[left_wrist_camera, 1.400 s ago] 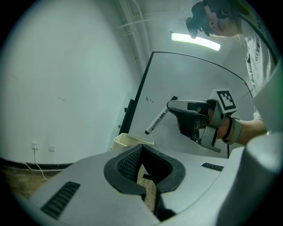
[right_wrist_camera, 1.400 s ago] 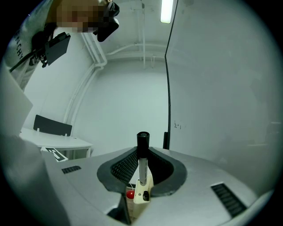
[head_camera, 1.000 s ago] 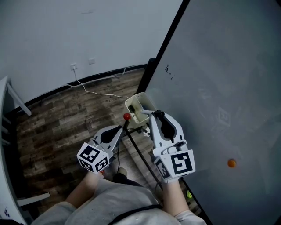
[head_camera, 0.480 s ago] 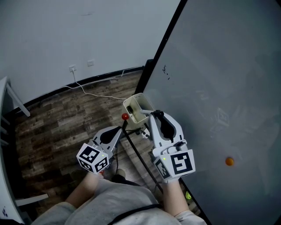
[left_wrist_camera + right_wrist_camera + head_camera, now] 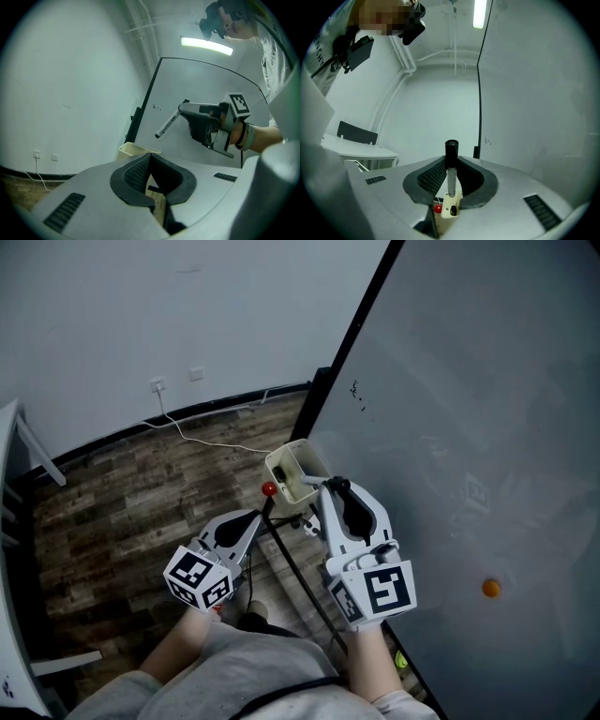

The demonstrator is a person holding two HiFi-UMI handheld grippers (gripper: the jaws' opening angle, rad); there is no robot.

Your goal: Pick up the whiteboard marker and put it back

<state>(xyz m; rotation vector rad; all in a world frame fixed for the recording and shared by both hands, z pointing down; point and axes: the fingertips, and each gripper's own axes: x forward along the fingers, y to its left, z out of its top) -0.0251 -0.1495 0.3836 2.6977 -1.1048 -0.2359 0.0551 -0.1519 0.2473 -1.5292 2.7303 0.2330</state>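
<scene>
Right gripper view showed the whiteboard marker point(image 5: 451, 154) standing upright between the pads of the right hand-held gripper point(image 5: 450, 180). It was pinched on its pale barrel, with the black end sticking out beyond the jaws. It was held in the air, not resting on anything, and the cream holder point(image 5: 451, 207) showed through the gap beneath it.

The marker looked light and stiff, and its smooth plastic barrel could probably swivel or slide under a loose pinch. A hold on the middle of the barrel, as it was, seemed the sound one.

The right jaws were closed only as far as the barrel allowed. They touched nothing else that could be seen.

The left hand-held gripper point(image 5: 150, 164) had its pads pressed together with nothing between them, and it waited low and to the side.

From the head view, the holder point(image 5: 293, 474) sat at the edge of the whiteboard point(image 5: 469, 427). A small red ball point(image 5: 269, 489) lay just beside it, above the wooden floor point(image 5: 141, 493).
</scene>
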